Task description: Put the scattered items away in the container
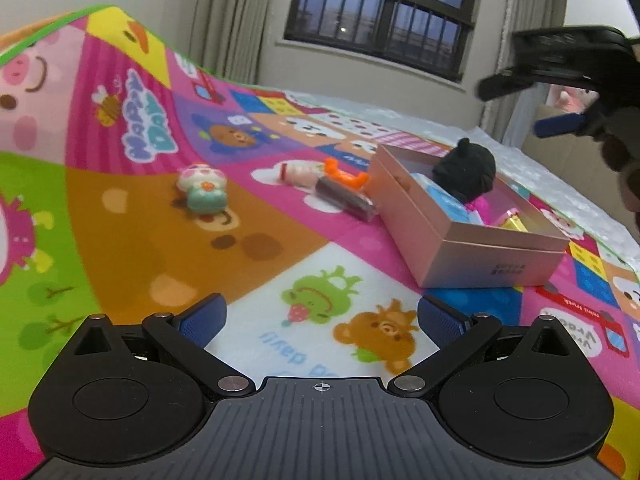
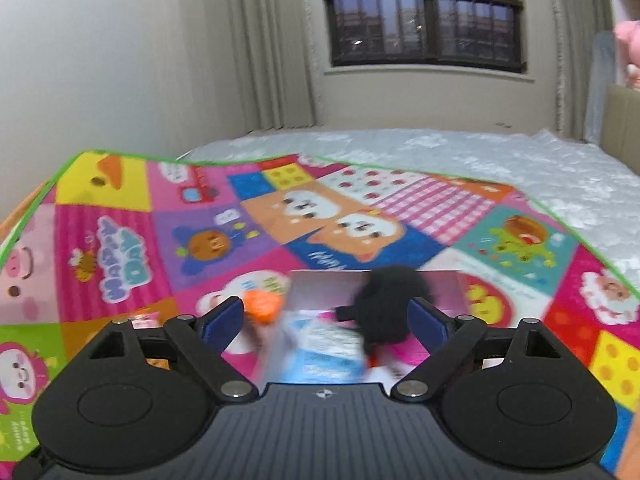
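A rose-gold box (image 1: 480, 254) sits on the colourful play mat (image 1: 120, 200). In it lie a black plush toy (image 1: 466, 172), a blue packet (image 1: 444, 196), a pink item and a yellow item (image 1: 514, 220). On the mat left of the box lie an orange toy (image 1: 340, 176), a dark wrapped bar (image 1: 346, 198), a white figure (image 1: 300, 172) and a pastel squishy toy (image 1: 202, 192). My left gripper (image 1: 322, 320) is open and empty over the mat. My right gripper (image 2: 328, 320) is open above the box (image 2: 320, 284), with the black plush (image 2: 386, 304) and blue packet (image 2: 324, 356) below it; it also shows in the left wrist view (image 1: 520, 104).
The mat lies on a pale quilted bed (image 2: 480, 160). A window (image 2: 424, 12) and curtains (image 2: 272, 48) are behind. A pink plush (image 2: 628, 48) sits at the far right.
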The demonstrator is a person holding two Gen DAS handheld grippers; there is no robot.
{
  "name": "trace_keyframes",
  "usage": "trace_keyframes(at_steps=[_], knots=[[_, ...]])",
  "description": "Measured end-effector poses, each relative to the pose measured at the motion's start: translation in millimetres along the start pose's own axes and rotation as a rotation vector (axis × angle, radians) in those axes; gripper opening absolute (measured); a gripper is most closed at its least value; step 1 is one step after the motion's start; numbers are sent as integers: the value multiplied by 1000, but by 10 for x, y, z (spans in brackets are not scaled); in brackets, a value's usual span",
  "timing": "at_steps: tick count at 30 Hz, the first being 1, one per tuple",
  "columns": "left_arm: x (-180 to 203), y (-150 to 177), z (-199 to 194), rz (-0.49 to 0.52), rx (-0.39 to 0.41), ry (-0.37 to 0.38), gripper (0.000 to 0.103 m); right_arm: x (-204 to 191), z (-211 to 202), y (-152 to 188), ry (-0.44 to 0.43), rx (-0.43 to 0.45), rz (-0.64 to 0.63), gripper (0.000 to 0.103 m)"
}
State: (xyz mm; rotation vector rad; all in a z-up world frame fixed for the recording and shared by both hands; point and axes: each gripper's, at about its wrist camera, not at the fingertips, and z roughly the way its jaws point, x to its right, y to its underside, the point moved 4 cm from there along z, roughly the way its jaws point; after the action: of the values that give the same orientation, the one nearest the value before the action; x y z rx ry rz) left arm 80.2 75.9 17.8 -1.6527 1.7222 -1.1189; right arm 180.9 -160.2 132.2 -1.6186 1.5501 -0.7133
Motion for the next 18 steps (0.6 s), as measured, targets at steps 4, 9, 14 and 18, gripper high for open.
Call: trace_keyframes(at_steps=[4, 9, 14, 18], knots=[[-226, 7, -12, -81, -8, -3, 103, -503, 323, 9, -30, -75, -59, 89], [-487, 42, 64, -180, -39, -11, 103, -1028, 948, 67, 0, -184, -216, 59], [-510, 6, -60, -186, -14, 78, 103, -1280, 1605, 91, 83, -252, -348, 66], [-565, 16, -56, -196, -26, 100, 103, -1399, 2023, 220, 174, -326, -525, 67]])
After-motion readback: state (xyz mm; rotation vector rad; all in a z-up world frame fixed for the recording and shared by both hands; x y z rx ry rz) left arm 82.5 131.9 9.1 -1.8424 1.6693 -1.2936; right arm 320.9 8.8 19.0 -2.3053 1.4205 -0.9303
